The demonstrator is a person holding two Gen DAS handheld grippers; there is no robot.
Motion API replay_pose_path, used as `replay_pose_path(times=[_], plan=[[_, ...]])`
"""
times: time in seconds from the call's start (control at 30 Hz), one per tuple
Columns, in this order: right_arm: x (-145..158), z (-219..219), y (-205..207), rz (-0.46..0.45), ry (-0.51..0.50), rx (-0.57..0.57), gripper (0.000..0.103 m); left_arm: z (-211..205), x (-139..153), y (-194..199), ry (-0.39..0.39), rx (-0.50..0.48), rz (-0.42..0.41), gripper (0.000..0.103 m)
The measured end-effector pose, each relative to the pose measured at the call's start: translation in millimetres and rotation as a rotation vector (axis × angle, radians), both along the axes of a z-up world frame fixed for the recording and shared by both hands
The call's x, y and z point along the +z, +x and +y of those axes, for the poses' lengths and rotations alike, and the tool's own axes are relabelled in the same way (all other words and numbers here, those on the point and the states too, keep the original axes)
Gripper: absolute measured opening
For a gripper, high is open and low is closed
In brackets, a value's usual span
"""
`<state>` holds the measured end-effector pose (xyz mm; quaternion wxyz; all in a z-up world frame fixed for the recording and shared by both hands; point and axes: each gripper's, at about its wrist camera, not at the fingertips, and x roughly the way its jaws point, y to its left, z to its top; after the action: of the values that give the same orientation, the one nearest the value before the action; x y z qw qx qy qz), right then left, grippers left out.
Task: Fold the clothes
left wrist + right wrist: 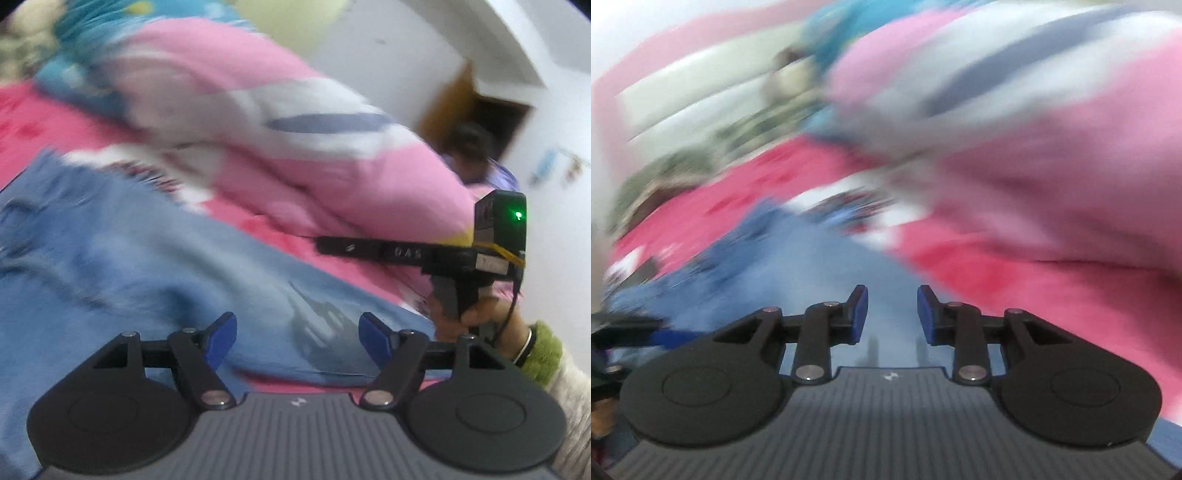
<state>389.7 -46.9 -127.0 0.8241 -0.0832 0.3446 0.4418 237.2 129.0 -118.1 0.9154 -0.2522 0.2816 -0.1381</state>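
A blue denim-like garment (122, 258) lies spread on a pink-red bed sheet (22, 129), with a frayed white and red edge at its far end. My left gripper (297, 334) hovers over its near part, open, nothing between the blue pads. In the left wrist view the right gripper (332, 246) shows from the side at the right, held by a hand (476, 317) with a green cuff. In the blurred right wrist view my right gripper (892, 314) is open above the same blue garment (798, 266), empty.
A bulky pink, white and blue quilt (258, 122) is heaped on the bed behind the garment. A person (476, 155) sits beyond it at the right, near a white wall and dark doorway. The red sheet (1015, 280) runs along the garment's right side.
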Motion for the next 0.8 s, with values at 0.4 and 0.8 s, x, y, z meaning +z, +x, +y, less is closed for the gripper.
replay_pose_path(times=[0.4, 0.8], plan=[[-31, 72, 81, 0.071, 0.030, -0.150, 0.026, 32, -31, 6, -0.058, -0.003, 0.082, 0.070], [-47, 173, 72, 0.087, -0.031, 0.054, 0.026, 42, -28, -3, -0.084, 0.036, 0.061, 0.070]])
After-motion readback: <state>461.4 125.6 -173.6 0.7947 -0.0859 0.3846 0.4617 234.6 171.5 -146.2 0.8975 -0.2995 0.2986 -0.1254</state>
